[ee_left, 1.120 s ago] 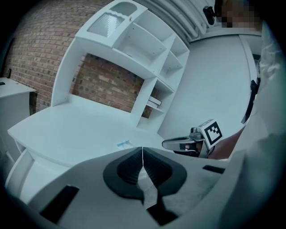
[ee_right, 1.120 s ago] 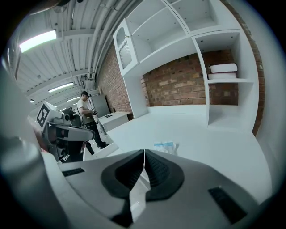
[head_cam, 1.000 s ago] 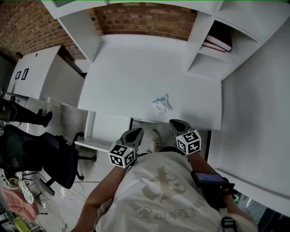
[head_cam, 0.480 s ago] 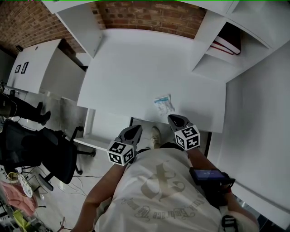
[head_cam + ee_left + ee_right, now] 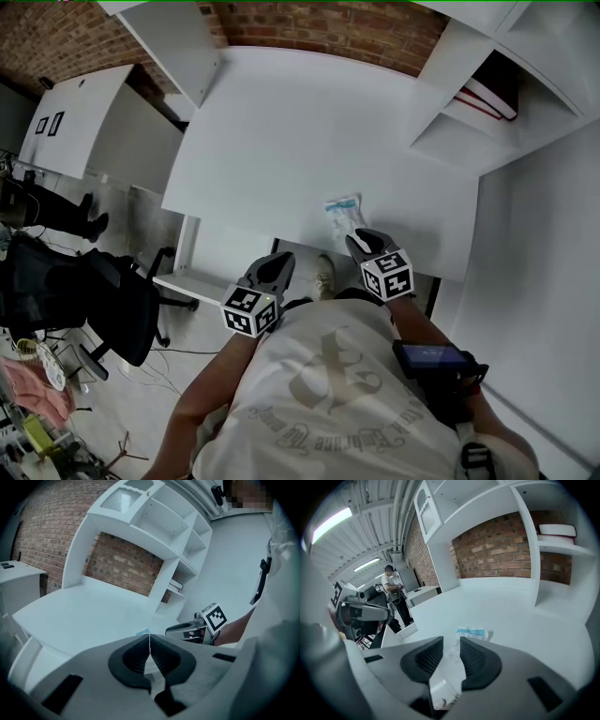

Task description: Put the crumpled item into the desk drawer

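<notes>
— When we look from the head view, where is the item (image 5: 344, 210)?
— On the desk (image 5: 281, 141), near the front edge, just ahead of the right gripper (image 5: 359, 242). To its left, the left gripper (image 5: 277, 265) is short of that edge.
— And the left gripper view?
— Its jaws are together, nothing between them.
— The right gripper view?
— Its jaws have just been opening. They stand apart and empty, and the item lies just beyond their tips.

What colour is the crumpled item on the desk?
The crumpled item is white with a blue strip; right gripper view.
</notes>
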The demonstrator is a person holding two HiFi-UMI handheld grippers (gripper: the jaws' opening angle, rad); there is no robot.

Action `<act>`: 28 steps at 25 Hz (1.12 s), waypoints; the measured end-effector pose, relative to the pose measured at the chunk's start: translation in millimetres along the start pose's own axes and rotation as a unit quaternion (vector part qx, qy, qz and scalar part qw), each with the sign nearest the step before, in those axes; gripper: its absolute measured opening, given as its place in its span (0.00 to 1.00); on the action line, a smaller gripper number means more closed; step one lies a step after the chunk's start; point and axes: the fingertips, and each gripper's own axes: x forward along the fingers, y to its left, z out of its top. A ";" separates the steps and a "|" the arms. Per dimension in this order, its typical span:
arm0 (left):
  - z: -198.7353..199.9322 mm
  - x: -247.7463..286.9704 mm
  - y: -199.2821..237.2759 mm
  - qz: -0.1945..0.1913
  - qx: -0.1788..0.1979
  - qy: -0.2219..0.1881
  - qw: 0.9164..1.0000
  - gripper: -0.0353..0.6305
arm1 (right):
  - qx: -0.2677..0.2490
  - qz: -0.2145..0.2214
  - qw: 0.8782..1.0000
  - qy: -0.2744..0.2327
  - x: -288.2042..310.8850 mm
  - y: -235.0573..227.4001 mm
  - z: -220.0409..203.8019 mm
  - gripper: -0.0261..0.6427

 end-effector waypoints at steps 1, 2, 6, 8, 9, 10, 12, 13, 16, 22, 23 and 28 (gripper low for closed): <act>0.6 0.7 1.1 0.003 -0.001 0.000 1.000 0.09 | -0.001 0.002 1.000 0.004 3.2 -1.4 0.0 0.23; 1.5 1.3 2.4 0.006 -0.001 -0.001 1.000 0.09 | -0.003 0.002 1.000 0.007 6.1 -3.3 0.7 0.23; 5.2 1.2 11.7 0.023 -0.008 -0.008 1.000 0.09 | -0.014 -0.005 1.000 0.016 18.8 -12.9 6.3 0.27; 5.4 -1.9 17.0 0.033 -0.014 -0.011 0.999 0.09 | -0.018 -0.007 1.000 0.023 24.6 -15.2 7.1 0.29; 5.8 -4.2 19.2 0.037 -0.016 -0.013 0.999 0.09 | -0.020 -0.008 0.999 0.028 26.9 -15.4 7.1 0.29; 6.6 -6.3 21.1 0.042 -0.018 -0.015 0.999 0.09 | -0.023 -0.008 0.999 0.035 29.0 -15.7 6.8 0.30; 8.5 -7.6 23.8 0.049 -0.021 -0.018 0.998 0.09 | -0.029 -0.012 0.998 0.052 33.5 -18.8 4.0 0.30; 9.5 -6.5 24.8 0.051 -0.022 -0.020 0.998 0.09 | -0.032 -0.015 0.997 0.061 36.0 -21.9 1.8 0.30; 12.0 -3.0 28.2 0.059 -0.024 -0.026 0.998 0.09 | -0.042 -0.018 0.995 0.087 44.7 -30.6 -4.3 0.30; 12.3 -5.3 38.4 0.079 -0.036 -0.036 0.996 0.09 | -0.064 -0.019 0.990 0.123 57.3 -36.0 -8.9 0.30; 12.4 -5.3 39.7 0.082 -0.038 -0.037 0.995 0.09 | -0.066 -0.018 0.989 0.129 59.7 -37.0 -10.2 0.30; 12.9 -7.7 42.2 0.092 -0.044 -0.038 0.994 0.09 | -0.068 -0.014 0.985 0.155 68.5 -39.3 -18.2 0.30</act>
